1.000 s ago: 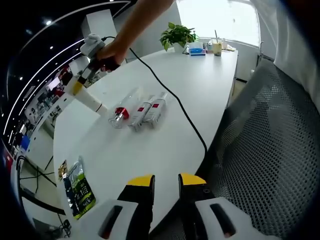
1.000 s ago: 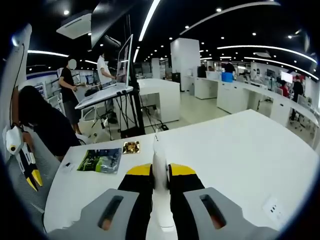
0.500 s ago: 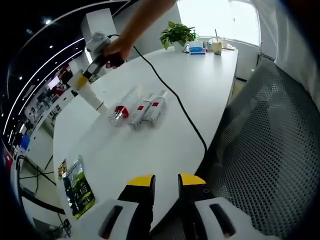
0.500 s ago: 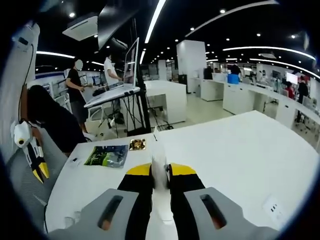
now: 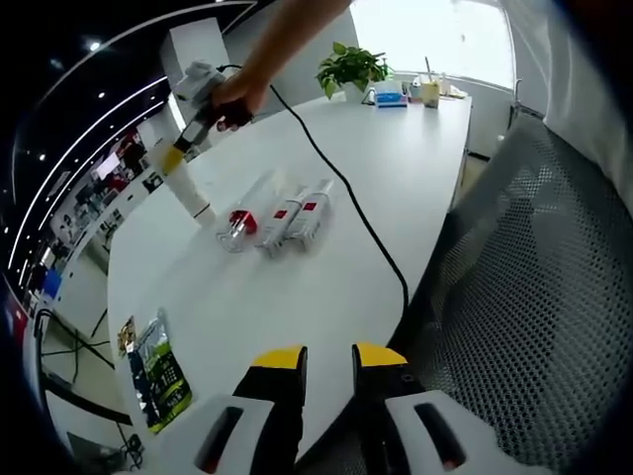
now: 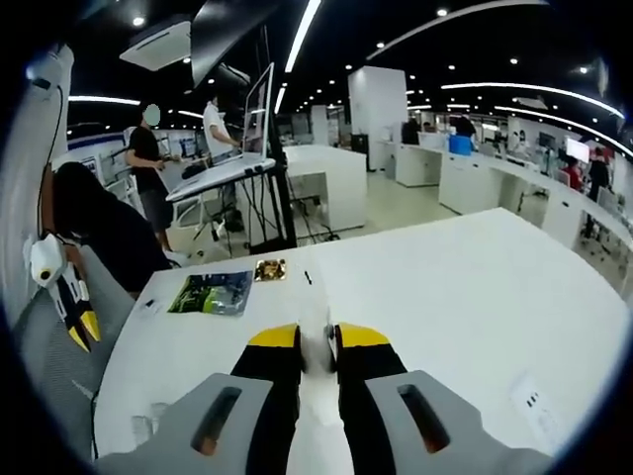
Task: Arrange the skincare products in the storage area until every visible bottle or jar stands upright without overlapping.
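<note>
Two grippers, one white table (image 5: 396, 168).
Right gripper (image 6: 316, 341) clamps a white tube (image 5: 190, 198), its tip on the tabletop at 10 o'clock in the left gripper view. Left gripper (image 5: 327, 364), jaws narrowly parted and holding nothing, hovers at the table edge. Three bottles (image 5: 275, 220) lie flat just beside the tube.

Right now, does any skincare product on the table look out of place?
Yes. Three containers lie flat side by side on the white table: a clear bottle and two tubes. None stands upright.
</note>
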### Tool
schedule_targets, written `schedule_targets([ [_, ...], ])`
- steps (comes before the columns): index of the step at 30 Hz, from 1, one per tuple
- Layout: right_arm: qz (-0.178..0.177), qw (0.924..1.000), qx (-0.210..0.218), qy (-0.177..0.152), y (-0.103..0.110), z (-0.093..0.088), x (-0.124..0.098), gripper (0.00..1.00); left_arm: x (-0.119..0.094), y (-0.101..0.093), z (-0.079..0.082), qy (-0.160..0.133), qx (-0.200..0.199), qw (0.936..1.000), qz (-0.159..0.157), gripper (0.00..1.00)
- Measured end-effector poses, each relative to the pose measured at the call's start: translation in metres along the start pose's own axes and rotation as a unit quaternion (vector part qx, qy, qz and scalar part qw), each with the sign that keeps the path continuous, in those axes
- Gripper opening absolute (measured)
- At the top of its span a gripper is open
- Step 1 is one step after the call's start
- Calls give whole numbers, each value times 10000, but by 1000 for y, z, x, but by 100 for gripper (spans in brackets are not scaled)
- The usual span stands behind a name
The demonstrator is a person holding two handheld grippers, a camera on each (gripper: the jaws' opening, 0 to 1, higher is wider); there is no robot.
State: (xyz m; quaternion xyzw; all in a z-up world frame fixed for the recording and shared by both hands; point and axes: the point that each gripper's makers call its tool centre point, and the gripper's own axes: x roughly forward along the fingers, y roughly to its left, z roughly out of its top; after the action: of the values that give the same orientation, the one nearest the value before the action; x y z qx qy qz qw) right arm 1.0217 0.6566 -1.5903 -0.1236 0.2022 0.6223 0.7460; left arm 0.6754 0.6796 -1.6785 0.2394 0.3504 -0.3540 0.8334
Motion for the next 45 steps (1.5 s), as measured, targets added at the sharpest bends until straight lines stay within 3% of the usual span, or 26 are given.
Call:
schedule_targets([
  [6,-123,9998,-12,159,-1,-3,-2,12,-1,1,0,-4,-9,10000,13,19],
  [13,-318,9989,45,339,-3,-5,-9,23,-1,1,2,-57,8,10000,34,19],
  [18,-396,9983,217,377,-3,7,-22,35,-2,1,4,-100,58,9999,50,19],
  [23,-310,9965,202,752,4,20,-32,34,-3,1,5,-136,87,9999,58,19],
  [26,-320,9919,38,1226,3,20,-38,30,-3,-1,7,-194,55,9998,28,19],
  [32,-378,9847,-63,1701,-4,25,-37,31,-1,-2,6,-180,75,9998,11,19],
  [34,-378,9803,-98,1938,-6,24,-37,31,-1,-1,6,-190,77,9998,39,19],
  [36,-272,9720,-173,2329,-4,17,-38,25,-1,-1,7,-215,123,9997,75,19],
  [37,-276,9711,-342,2347,-4,18,-35,23,-1,-1,7,-230,134,9996,94,19],
  [41,-175,9678,-229,2499,2,19,-28,24,-2,2,9,-279,139,9994,170,19],
  [45,-140,9566,-437,2879,1,15,-22,21,-3,3,10,-308,151,9992,213,19],
])
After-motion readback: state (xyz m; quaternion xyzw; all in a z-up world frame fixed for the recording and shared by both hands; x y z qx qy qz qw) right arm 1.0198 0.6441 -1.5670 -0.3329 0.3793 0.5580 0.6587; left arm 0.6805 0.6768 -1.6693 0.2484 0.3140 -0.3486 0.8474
